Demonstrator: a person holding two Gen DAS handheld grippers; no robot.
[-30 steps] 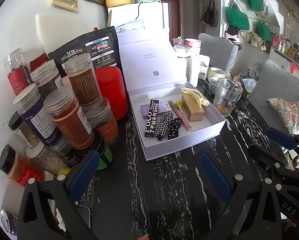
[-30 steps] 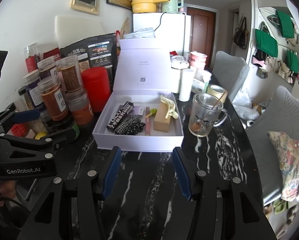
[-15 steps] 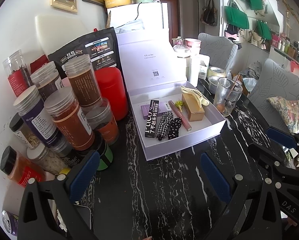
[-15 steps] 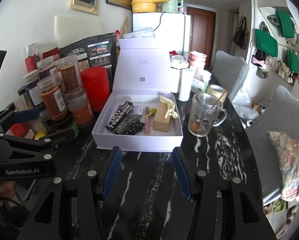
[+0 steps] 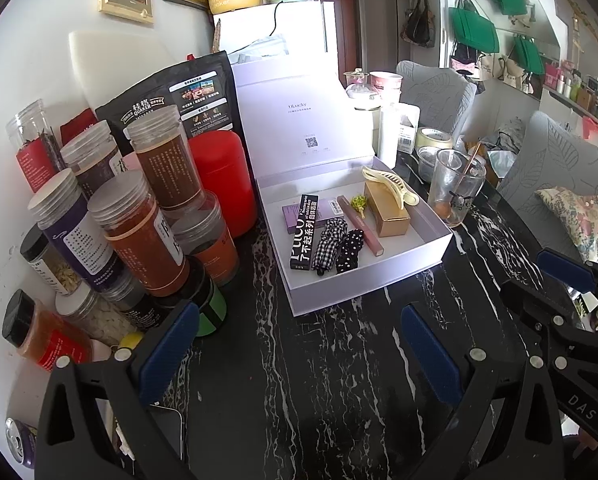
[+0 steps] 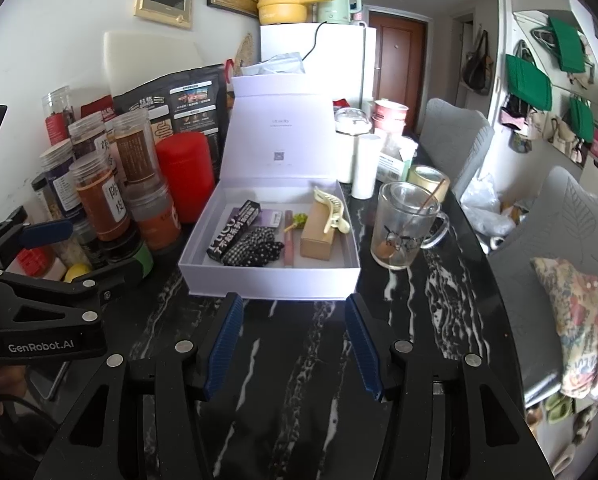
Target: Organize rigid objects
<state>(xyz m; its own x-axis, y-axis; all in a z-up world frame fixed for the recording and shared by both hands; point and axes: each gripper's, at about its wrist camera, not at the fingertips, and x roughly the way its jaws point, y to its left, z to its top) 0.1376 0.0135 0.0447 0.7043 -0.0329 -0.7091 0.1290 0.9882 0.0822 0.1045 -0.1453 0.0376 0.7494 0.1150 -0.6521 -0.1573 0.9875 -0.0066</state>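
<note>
One lilac gift box, lid propped upright at its far edge, stands open on the black marbled worktop. Inside lie seven articles: one black lettered carton, one purple card half under it, one checked scrunchie and one dotted scrunchie side by side, one pink tube, one small green sprig, and one gold carton bearing one cream hair claw. Just right of the box: one glass mug with a stick in it. Left of the box: one red canister, one black pouch and a stack of clear-lidded jars, too overlapped to count. Left gripper hovers over bare worktop, blue pads wide apart, holding nothing; right gripper hovers just before the box's near wall, pads moderately parted, likewise empty
</note>
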